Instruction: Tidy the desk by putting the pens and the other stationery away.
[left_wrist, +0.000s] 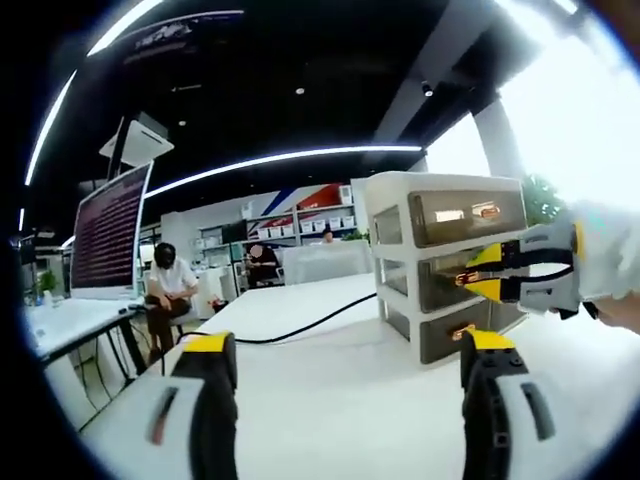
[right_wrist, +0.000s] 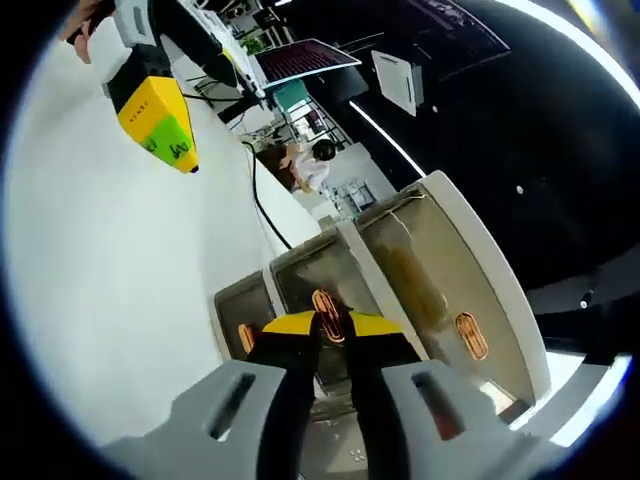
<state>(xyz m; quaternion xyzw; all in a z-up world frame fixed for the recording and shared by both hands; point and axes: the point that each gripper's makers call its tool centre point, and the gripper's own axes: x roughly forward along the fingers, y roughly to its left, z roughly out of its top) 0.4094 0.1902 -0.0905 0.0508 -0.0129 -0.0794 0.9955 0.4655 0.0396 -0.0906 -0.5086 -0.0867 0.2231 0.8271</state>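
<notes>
My right gripper (right_wrist: 333, 327) is clenched on the copper oval handle (right_wrist: 325, 303) of the white 3-drawer plastic cabinet's (left_wrist: 447, 262) middle drawer, straight ahead; my left gripper (left_wrist: 345, 350) hangs released, farther back.

A black cable (left_wrist: 300, 328) trails across the white tabletop (left_wrist: 330, 400) toward its far edge. Off to the left a large monitor (left_wrist: 108, 232) glows with lines of text on a neighbouring desk (left_wrist: 60, 325). Beyond it a person in a white shirt (left_wrist: 170, 285) sits. Light strips (left_wrist: 290, 158) curve over the dark ceiling.
</notes>
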